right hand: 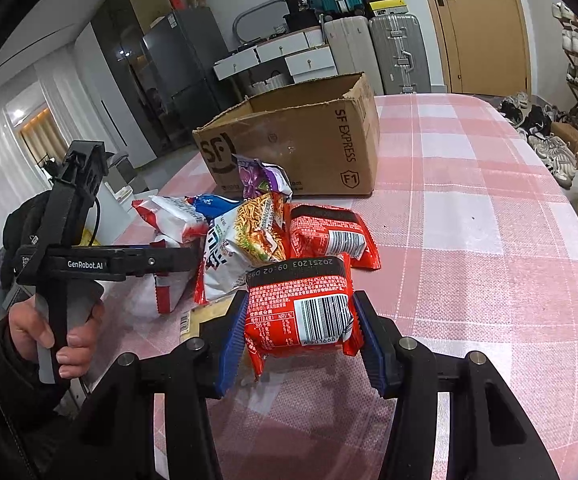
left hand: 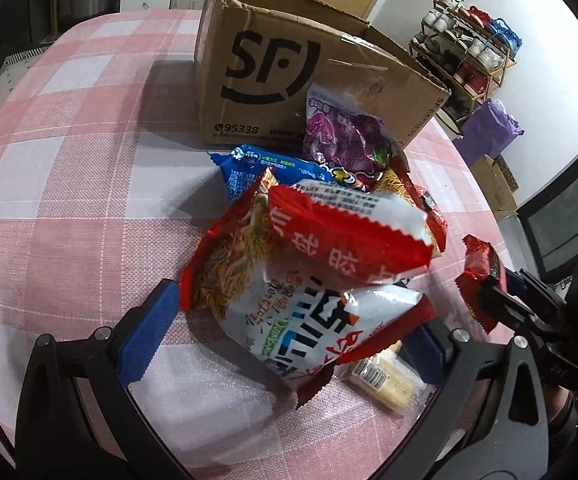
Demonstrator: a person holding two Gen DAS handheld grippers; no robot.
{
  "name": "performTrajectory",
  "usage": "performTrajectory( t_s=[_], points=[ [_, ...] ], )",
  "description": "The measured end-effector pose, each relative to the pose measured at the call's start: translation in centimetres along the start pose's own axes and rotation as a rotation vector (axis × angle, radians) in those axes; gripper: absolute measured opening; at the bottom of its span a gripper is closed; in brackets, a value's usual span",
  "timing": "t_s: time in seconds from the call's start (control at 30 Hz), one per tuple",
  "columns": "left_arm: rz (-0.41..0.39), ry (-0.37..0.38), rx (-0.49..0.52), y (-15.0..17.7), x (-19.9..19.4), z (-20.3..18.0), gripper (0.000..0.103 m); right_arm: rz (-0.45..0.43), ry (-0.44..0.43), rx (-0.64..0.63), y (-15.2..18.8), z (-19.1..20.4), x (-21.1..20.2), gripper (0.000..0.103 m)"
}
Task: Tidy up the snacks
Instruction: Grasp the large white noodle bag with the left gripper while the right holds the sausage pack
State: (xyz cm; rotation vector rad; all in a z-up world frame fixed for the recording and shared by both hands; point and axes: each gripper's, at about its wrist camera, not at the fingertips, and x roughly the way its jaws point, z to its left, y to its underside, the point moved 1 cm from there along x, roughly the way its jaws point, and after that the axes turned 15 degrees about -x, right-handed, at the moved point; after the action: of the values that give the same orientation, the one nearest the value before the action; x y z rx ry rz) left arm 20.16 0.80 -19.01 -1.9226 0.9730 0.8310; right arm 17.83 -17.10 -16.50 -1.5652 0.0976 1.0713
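Right tool [right hand: 299, 336] clamped on red packet [right hand: 299, 308]; left tool [left hand: 289, 336] wide, straddling white packet [left hand: 309, 328].

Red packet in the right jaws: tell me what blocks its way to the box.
Another red packet lies on the table between the held red packet and the open cardboard box; lifted over it, nothing else visible blocks the way.

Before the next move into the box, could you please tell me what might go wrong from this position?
1. The right gripper pinches the red snack packet only at its sides; the puffy bag might slip or get crushed.
2. The left gripper, open around the white-and-red noodle bag, sits under a loose heap; closing could topple the red packet leaning above.
3. The cardboard box has a high wall, so the carried packet may catch on it.
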Motion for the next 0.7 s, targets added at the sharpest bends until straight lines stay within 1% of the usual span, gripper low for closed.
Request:
performTrajectory(
  t_s=[0.1, 0.13, 0.17, 0.2, 0.23, 0.27, 0.3, 0.33, 0.37, 0.43, 0.7],
  points=[
    [-0.006, 0.017, 0.009, -0.3, 0.0, 0.0, 0.096, 0.002, -0.003, 0.000, -0.1, 0.0, 0.1, 0.051],
    [-0.009, 0.015, 0.018, -0.2, -0.1, 0.1, 0.090, 0.002, -0.004, -0.001, -0.1, 0.1, 0.2, 0.051],
    [-0.009, 0.014, 0.023, -0.3, -0.1, 0.1, 0.083, 0.002, -0.006, 0.000, -0.2, 0.1, 0.2, 0.051],
    [-0.009, 0.017, 0.025, -0.3, -0.2, 0.1, 0.079, 0.002, -0.007, -0.001, -0.2, 0.1, 0.3, 0.051],
    [-0.012, 0.021, 0.024, -0.3, -0.3, 0.2, 0.070, 0.001, -0.008, -0.002, -0.3, 0.2, 0.3, 0.051],
    [-0.012, 0.019, 0.024, -0.3, -0.3, 0.4, 0.058, 0.001, -0.009, -0.004, -0.3, 0.3, 0.2, 0.051],
    [-0.013, 0.008, 0.028, -0.3, -0.3, 0.5, 0.054, 0.000, -0.009, -0.006, -0.3, 0.3, 0.2, 0.051],
    [-0.017, 0.013, 0.032, 0.0, -0.6, 0.7, 0.048, 0.000, -0.009, -0.007, -0.4, 0.4, 0.3, 0.051],
    [-0.016, 0.020, 0.033, 0.1, -1.0, 1.4, 0.045, -0.002, -0.009, -0.007, -0.5, 0.4, 0.2, 0.051],
    [-0.025, 0.028, 0.046, 0.2, -1.6, 1.5, 0.042, -0.006, -0.008, -0.010, -0.6, 0.5, 0.0, 0.051],
    [-0.054, 0.006, 0.038, 1.6, -3.4, 2.4, 0.041, -0.034, -0.002, -0.030, -1.0, 1.6, -1.5, 0.051]
  ],
)
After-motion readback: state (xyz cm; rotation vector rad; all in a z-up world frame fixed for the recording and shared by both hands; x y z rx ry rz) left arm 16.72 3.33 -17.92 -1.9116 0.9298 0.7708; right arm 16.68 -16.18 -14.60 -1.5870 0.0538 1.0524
